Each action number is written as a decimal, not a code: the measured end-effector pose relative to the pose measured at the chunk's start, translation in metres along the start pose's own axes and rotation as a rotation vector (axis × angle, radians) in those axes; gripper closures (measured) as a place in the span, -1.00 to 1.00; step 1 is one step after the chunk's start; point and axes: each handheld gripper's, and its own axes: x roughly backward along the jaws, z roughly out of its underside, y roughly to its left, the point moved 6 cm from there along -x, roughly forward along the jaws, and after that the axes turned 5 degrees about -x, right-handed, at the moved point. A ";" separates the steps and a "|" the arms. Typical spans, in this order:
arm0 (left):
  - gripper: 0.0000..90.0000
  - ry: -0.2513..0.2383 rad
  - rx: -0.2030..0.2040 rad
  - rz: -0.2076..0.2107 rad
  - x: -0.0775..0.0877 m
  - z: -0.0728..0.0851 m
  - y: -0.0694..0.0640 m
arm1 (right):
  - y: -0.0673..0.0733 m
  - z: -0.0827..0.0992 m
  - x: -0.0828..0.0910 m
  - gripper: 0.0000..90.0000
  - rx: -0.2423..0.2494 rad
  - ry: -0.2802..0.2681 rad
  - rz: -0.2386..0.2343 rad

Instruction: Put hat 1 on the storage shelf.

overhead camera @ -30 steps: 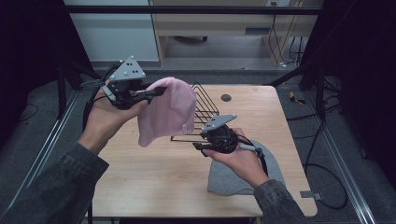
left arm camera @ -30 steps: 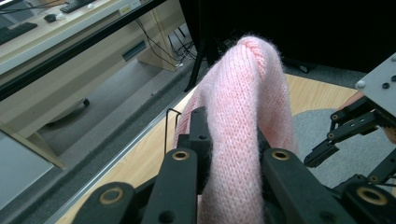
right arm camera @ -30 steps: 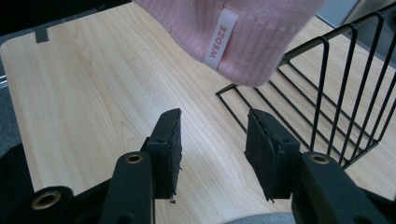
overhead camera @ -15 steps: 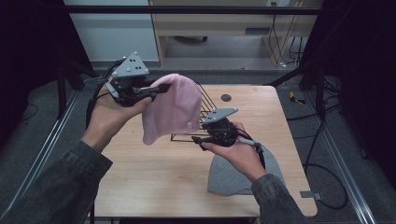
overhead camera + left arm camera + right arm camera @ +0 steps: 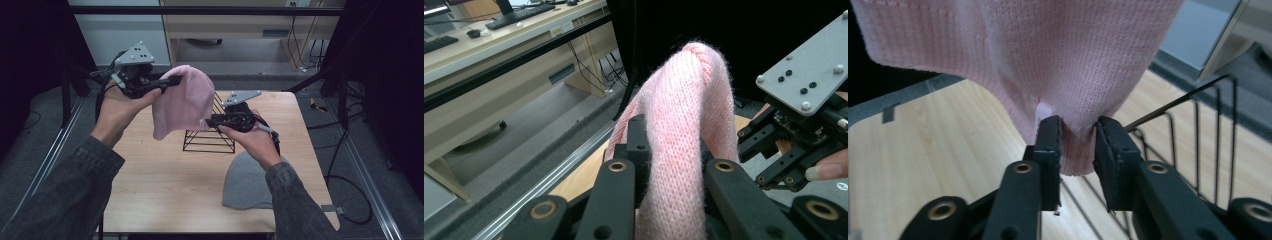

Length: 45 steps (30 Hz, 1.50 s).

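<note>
High view is showing a pink knit hat [image 5: 181, 102] hanging in the air above the far part of the wooden table [image 5: 165, 185], held up between both grippers. The left gripper [image 5: 167, 81] is clamping the hat's upper left edge, its jaws closed on the knit, and the right gripper [image 5: 210, 121] is pinching the lower right edge. A black wire rack [image 5: 209, 140] is standing on the table just beneath the hat. A grey hat [image 5: 247, 182] is lying flat on the near right of the table.
</note>
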 end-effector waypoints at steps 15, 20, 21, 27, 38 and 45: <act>0.76 -0.021 0.052 -0.007 -0.018 0.002 0.019 | -0.022 -0.019 -0.003 0.93 -0.018 -0.034 -0.006; 0.75 -0.037 0.061 -0.020 -0.031 -0.003 0.029 | -0.034 -0.025 0.005 0.95 -0.023 -0.033 0.026; 0.75 -0.049 0.077 -0.016 -0.033 -0.004 0.030 | -0.037 -0.026 0.006 0.95 -0.036 -0.041 0.030; 0.75 -0.041 0.079 -0.007 -0.052 -0.006 0.034 | -0.051 -0.028 0.006 0.95 -0.057 -0.037 0.057; 0.72 -0.042 0.102 0.011 -0.078 -0.001 0.042 | -0.069 -0.020 0.006 0.95 -0.057 -0.011 0.109; 0.72 -0.055 0.108 0.015 -0.089 0.006 0.046 | -0.074 -0.014 0.004 0.95 -0.044 0.007 0.136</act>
